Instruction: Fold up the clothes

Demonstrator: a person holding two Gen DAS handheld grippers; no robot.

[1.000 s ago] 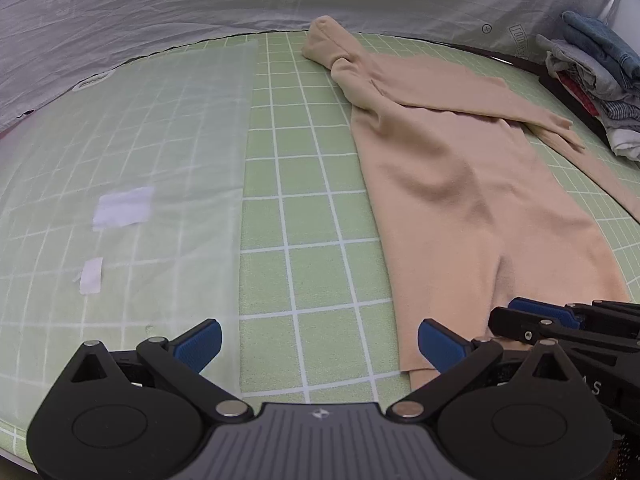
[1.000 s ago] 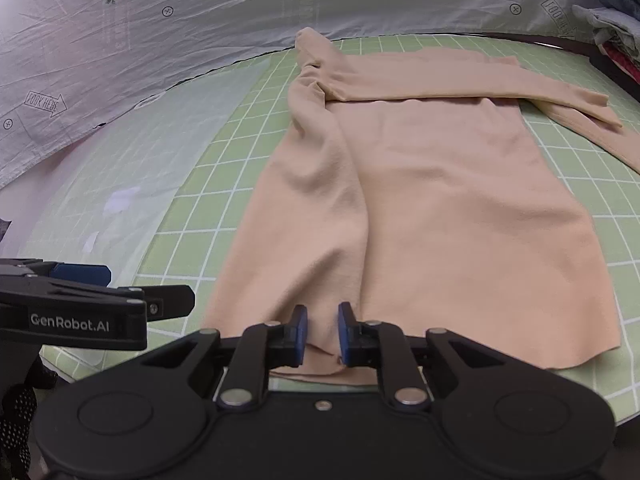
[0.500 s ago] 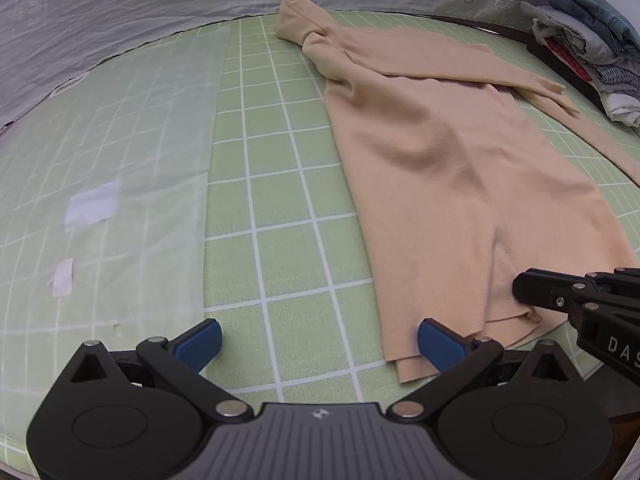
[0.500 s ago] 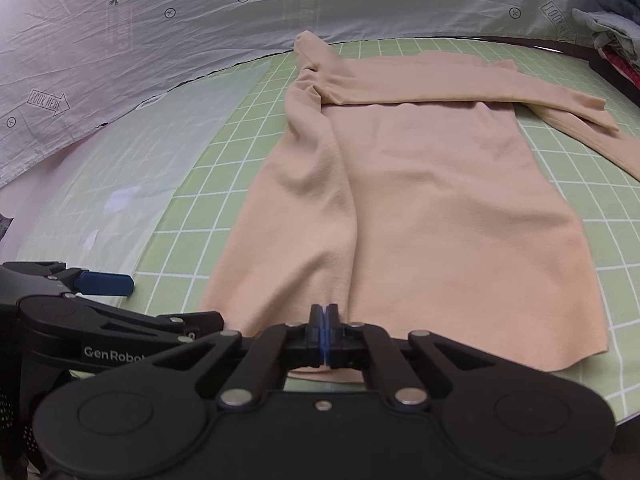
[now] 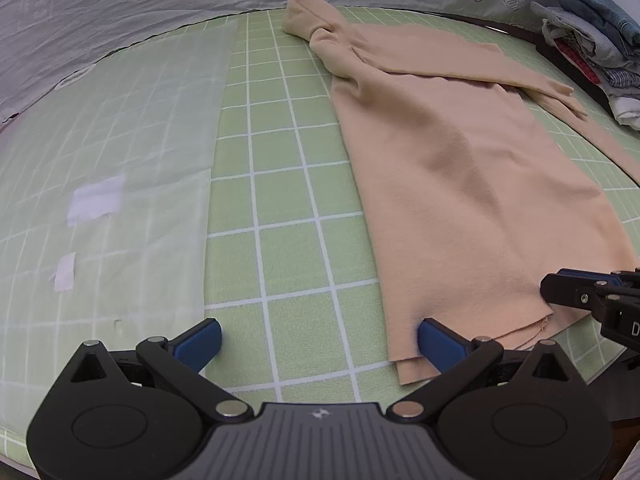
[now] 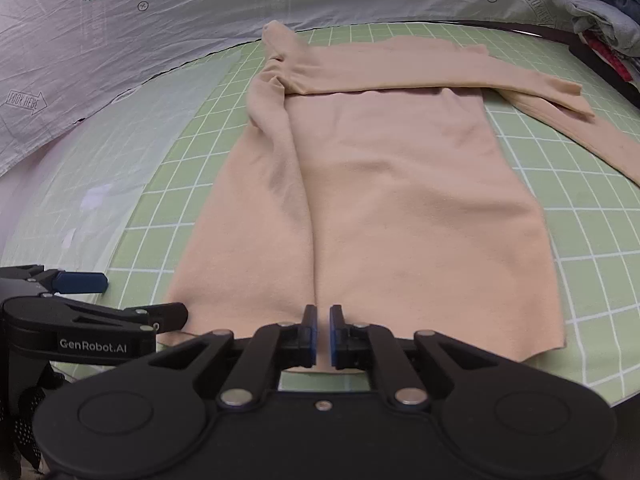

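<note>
Worktop [image 5: 288, 248], green grid mat, one part under a cloudy plastic sheet [image 5: 120, 160]. Beige sweater [image 6: 392, 200] lies lengthwise on it, collar at the far end, hem at the near edge, one sleeve folded across the chest, the other trailing off to the right. A long ridge runs down the body left of centre. Pile of other clothes [image 5: 592, 44] at the far right corner, untouched.

Changes: compared with a second ago the hem has slid a little nearer the worktop's edge and the body lies straighter. The right tongs [image 6: 324, 338] pinched shut at the hem half a second back; their jaws have just been opening again, now a narrow gap. Hem cloth lies in or just under that gap; pads not pressing it, as far as I can tell.

Left tongs [image 5: 318, 346] spread wide, holding nothing, one blue pad at the sweater's near left corner.

Reading: a tug to straighten, then release. Body fold not yet begun; ridge still needs smoothing.
</note>
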